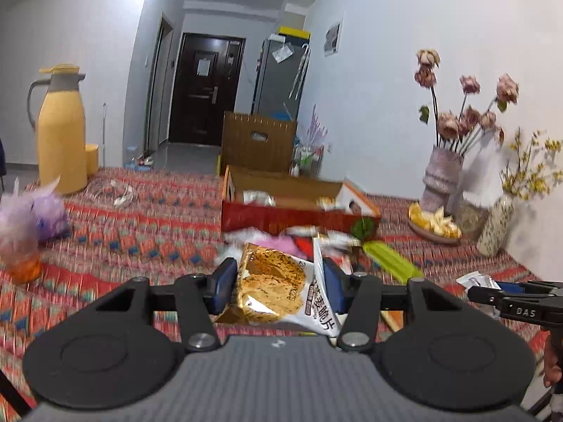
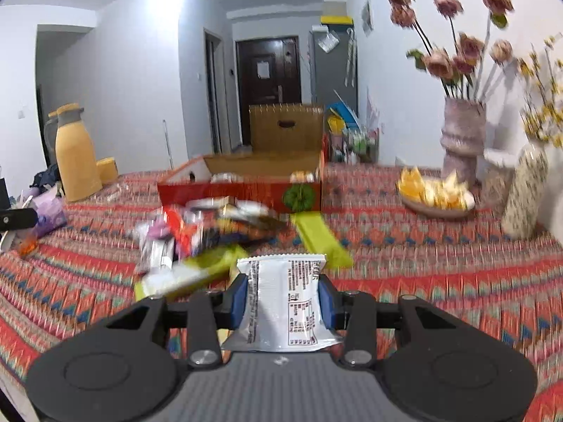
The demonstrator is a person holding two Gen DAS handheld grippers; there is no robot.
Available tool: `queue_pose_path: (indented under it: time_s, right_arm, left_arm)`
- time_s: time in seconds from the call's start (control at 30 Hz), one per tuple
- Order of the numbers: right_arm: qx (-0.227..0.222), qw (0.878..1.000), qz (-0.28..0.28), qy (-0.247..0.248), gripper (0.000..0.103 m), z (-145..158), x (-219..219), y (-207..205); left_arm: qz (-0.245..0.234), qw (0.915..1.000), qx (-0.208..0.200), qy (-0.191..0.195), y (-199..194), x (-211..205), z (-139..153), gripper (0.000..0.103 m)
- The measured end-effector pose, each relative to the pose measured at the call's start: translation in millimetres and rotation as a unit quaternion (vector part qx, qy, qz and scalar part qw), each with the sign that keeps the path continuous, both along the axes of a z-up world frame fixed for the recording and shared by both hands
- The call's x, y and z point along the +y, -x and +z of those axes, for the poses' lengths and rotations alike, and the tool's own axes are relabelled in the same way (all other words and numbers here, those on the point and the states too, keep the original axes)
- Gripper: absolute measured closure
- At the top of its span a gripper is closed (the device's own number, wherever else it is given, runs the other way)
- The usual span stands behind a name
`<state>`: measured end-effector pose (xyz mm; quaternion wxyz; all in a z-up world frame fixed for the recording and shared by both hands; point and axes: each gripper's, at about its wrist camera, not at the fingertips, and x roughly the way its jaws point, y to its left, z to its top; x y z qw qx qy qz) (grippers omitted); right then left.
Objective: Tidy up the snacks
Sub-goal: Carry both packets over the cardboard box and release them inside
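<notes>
Left gripper [image 1: 278,283]: its blue pads are clenched on a cracker packet [image 1: 278,292], gold and white, held by its two sides above the table.
Right gripper [image 2: 284,299]: it grips a small silver-white sachet [image 2: 281,302] in the same way, by the side edges, print facing up.
Where the snacks are: one packet in each gripper; the other snacks lie in a loose pile [image 2: 197,228] on the patterned tablecloth [image 2: 422,281], just in front of the red box [image 2: 242,190].
Box: it is open, the lid stands up behind, and a few packets are already inside.
How the packets handle: I judge them light, thin and soft, with slippery foil. The crackers inside can break, so a firm squeeze on the middle is a risk.
Where to hold: the flat sealed edges look safest, because there is no food under the pads.
Green bars [image 2: 322,242]: two long green wrappers lie near the pile; one is close under the right gripper.
Around: a yellow thermos [image 1: 61,130] far left, a plate of orange peel [image 2: 436,193] and vases with dried flowers [image 2: 461,140] on the right.
In the way: the front wall of the box and the pile before it; the packets must pass over both.
</notes>
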<state>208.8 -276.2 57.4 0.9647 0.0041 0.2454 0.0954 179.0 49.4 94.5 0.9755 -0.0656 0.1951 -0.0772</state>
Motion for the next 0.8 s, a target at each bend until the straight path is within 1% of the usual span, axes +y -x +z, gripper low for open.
queue_pose_path:
  time_s: [0.1,0.17,0.27,0.37,0.4,0.5,0.6,0.67,0.73,0.77,0.8]
  right_arm:
    - [-0.025,1.000,0.019,0.005,0.063,23,-3,-23]
    - [-0.039,0.999,0.025,0.018,0.063,39,-5,-46]
    - [-0.053,0.998,0.034,0.029,0.063,62,-6,-88]
    - [-0.051,0.997,0.051,0.010,0.063,79,-6,-140]
    - [-0.048,0.997,0.054,0.005,0.063,82,-5,-155]
    - [-0.027,0.998,0.058,-0.015,0.063,85,2,-218]
    - [0.009,0.997,0.063,-0.041,0.063,78,10,-285]
    - [0.029,0.997,0.060,-0.035,0.063,67,21,-329]
    - [0.057,0.996,0.054,-0.036,0.063,51,31,-373]
    - [0.074,0.995,0.049,-0.041,0.063,42,36,-396]
    - [0.088,0.994,0.043,-0.040,0.063,33,41,-417]
  left_arm:
    - [-0.010,0.9998,-0.018,-0.006,-29,7,22,0.050]
    - [-0.019,0.9992,-0.032,-0.013,-51,11,36,0.050]
    - [-0.030,0.9985,-0.042,-0.015,-97,17,54,0.050]
    - [-0.043,0.9981,-0.044,-0.006,-148,19,67,0.050]
    - [-0.050,0.9979,-0.041,0.003,-169,20,70,0.050]
    - [-0.062,0.9977,-0.021,0.020,-234,17,74,0.050]
    - [-0.057,0.9984,-0.003,0.005,-295,8,65,0.049]
    - [-0.044,0.9989,0.014,0.002,-336,4,49,0.049]
    - [-0.046,0.9973,0.056,0.013,-381,0,27,0.049]
    - [-0.034,0.9956,0.084,0.025,-406,-2,15,0.050]
    - [-0.031,0.9939,0.102,0.029,-424,-6,5,0.050]
